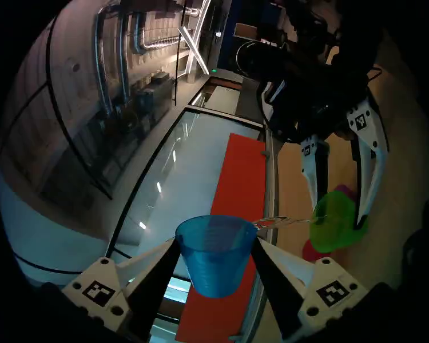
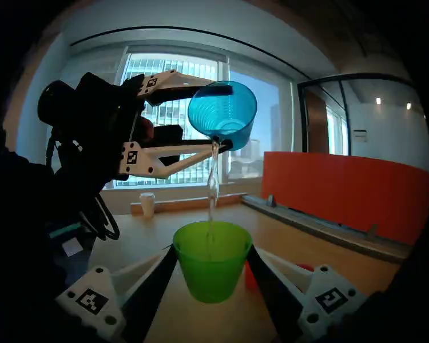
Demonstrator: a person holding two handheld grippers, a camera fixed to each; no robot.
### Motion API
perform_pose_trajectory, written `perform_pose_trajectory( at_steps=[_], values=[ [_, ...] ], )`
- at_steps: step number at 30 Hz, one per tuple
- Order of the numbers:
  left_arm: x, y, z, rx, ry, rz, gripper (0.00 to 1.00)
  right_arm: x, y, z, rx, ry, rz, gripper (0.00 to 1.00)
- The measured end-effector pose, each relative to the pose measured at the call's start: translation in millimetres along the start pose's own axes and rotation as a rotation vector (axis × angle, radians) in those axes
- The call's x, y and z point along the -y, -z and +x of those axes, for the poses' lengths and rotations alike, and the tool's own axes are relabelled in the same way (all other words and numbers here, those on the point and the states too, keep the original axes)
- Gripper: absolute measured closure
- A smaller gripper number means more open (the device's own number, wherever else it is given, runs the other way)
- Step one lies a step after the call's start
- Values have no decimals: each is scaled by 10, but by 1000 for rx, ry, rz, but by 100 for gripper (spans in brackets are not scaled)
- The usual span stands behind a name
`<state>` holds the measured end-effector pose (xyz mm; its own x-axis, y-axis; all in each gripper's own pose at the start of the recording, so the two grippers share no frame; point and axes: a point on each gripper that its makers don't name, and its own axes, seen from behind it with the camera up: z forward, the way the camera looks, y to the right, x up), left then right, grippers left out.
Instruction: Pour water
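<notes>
left gripper (image 2: 231, 116): raised, tipped, fingers clamped on translucent blue plastic cup (image 2: 222, 117)
right gripper (image 2: 211, 251): level below it, fingers pinching upright translucent green plastic cup (image 2: 211, 271)
thin water stream (image 2: 213, 183): blue cup into green
room: wooden table (image 2: 306, 246) ahead, red partition (image 2: 352, 188) right

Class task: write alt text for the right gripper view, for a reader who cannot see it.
A tilted blue cup, held in the left claw, pours a thin stream of water into a green cup gripped upright by the right claw. Behind are a wooden desk, an orange partition and a bright window.
</notes>
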<state>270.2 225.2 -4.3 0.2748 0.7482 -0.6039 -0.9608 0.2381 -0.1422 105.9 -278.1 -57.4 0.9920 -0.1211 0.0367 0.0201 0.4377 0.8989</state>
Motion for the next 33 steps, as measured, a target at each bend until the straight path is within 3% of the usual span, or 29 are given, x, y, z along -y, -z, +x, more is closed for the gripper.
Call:
perform_pose_trajectory(
  at_steps=[21,33],
  values=[
    [104,19,78,-5,-85,20,14,-8,26,38,-7,8,-2,10],
    [102,51,186,-19,-137,13,14,-21,31,52,-12,12,-6,10]
  ],
)
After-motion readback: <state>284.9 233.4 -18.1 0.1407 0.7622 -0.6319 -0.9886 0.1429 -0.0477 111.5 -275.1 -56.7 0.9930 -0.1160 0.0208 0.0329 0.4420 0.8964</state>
